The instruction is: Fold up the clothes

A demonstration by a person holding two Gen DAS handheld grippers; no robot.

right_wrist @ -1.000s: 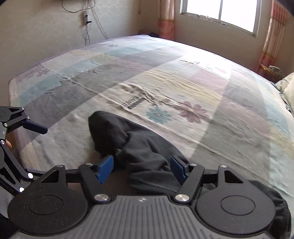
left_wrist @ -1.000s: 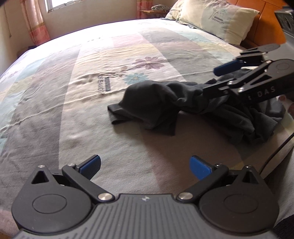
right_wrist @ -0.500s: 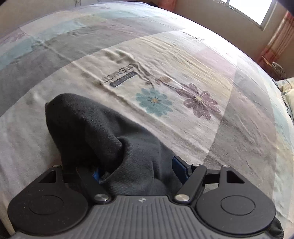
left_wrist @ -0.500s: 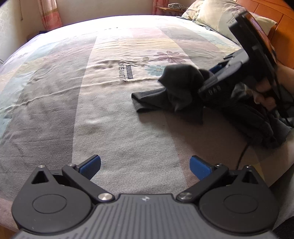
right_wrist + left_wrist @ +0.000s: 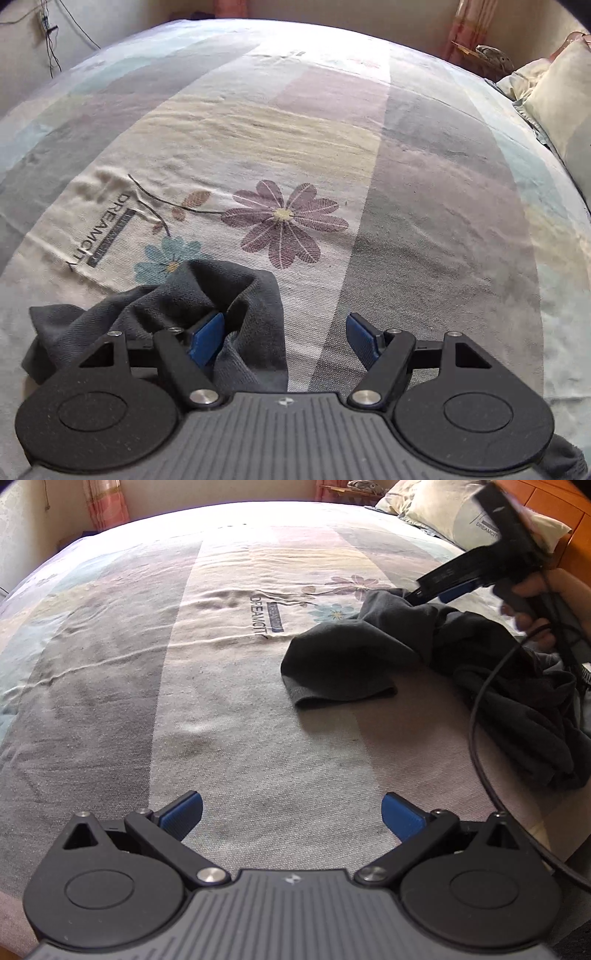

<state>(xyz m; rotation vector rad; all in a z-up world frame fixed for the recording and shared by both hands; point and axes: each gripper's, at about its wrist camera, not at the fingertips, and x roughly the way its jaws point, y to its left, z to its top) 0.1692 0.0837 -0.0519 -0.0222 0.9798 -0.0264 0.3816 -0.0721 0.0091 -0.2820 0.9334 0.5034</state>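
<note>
**A:** Progress check, left wrist view first. Basically nothing is folded. The dark grey garment (image 5: 369, 657) is one crumpled heap toward the bed's (image 5: 147, 664) right edge, near the pillow (image 5: 443, 513) end. One rolled lobe with a ribbed hem lies flat toward the middle of the bed, and the rest is bunched and trails off over the edge. The left gripper (image 5: 291, 814) hangs over bare sheet well short of the cloth, fingers spread wide, nothing between them.

**B:** And the right one from there?

**A:** The right gripper (image 5: 439, 590) is down at the far side of the heap, held in a hand (image 5: 543, 602). Can't read the gap from that angle.

**B:** Right wrist view then?

**A:** Clearer. The right gripper's fingers (image 5: 207, 332) are apart. A grey fold (image 5: 221, 295) humps up around the left finger and partly fills the gap, but the other finger sits over bare sheet beside the flower print (image 5: 284, 221). So I'd call it released, not clamped.

**B:** So what's left?

**A:** Everything, I reckon: get a grip, spread it flat, then the actual folds. It looks soft, a limp knit, so it'll sag.
</note>
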